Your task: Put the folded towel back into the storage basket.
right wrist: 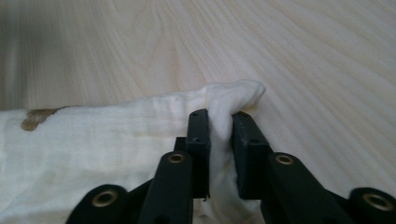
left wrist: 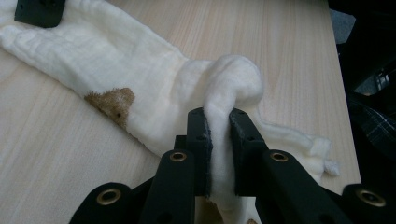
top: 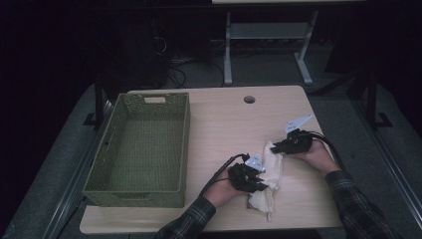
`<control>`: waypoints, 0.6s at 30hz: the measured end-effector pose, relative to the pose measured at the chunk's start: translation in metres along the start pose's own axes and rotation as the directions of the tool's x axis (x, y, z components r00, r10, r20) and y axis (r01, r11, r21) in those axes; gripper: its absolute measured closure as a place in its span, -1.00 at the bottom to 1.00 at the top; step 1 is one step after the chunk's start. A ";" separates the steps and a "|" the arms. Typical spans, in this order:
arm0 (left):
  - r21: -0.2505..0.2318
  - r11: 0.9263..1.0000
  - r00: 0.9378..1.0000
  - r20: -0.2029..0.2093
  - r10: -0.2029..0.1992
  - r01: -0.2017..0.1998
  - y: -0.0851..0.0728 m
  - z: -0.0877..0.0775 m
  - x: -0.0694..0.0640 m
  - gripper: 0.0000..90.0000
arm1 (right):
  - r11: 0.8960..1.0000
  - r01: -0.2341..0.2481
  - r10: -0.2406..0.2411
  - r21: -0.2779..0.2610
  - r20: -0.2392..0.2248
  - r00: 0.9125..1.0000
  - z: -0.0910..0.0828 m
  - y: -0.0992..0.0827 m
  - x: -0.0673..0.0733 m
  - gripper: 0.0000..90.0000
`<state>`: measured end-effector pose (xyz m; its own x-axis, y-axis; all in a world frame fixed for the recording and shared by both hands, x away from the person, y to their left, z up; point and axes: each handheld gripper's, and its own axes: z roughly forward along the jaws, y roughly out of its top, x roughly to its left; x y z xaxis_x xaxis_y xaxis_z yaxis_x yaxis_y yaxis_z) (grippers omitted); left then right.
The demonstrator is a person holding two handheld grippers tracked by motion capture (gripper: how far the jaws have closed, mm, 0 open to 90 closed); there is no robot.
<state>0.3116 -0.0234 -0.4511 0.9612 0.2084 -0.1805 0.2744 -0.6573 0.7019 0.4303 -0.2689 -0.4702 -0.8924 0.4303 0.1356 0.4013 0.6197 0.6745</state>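
Observation:
A cream-white cloth (top: 268, 174) with a small brown patch (left wrist: 112, 103) lies crumpled on the wooden table (top: 224, 124), right of centre. My left gripper (top: 259, 185) is shut on a raised fold of the cloth (left wrist: 219, 135) near its front end. At the cloth's far end my right gripper (top: 276, 147) pinches a corner of the cloth (right wrist: 222, 140) between its black jaws. The right gripper's tip also shows as a black block (left wrist: 39, 11) at the top left of the left gripper view.
A green woven basket (top: 119, 164) stands on the left half of the table with nothing in it. A round cable hole (top: 249, 99) sits near the table's far edge. Plaid sleeves (top: 358, 204) come in from the bottom. A metal table frame (top: 268, 45) stands behind.

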 end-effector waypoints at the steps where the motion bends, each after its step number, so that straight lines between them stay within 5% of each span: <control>1: 0.000 1.000 1.000 0.002 -0.004 0.004 0.000 0.000 0.000 0.77 | 1.000 -0.006 0.006 -0.003 -0.003 1.000 0.000 0.000 0.000 0.82; 10: -0.038 0.999 1.000 -0.011 -0.004 0.004 0.009 -0.016 0.005 0.78 | 1.000 0.009 -0.009 0.011 0.002 1.000 -0.004 0.008 0.005 0.86; 18: -0.086 0.996 0.999 -0.040 -0.017 0.014 0.018 -0.042 0.008 0.78 | 0.998 0.059 -0.059 -0.027 -0.012 0.998 -0.021 0.040 0.013 0.86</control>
<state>0.3227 -0.0036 -0.4111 0.9545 0.2486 -0.1650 0.2842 -0.5896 0.7561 0.4308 -0.2524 -0.4267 -0.9171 0.3847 0.1045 0.3424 0.6261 0.7006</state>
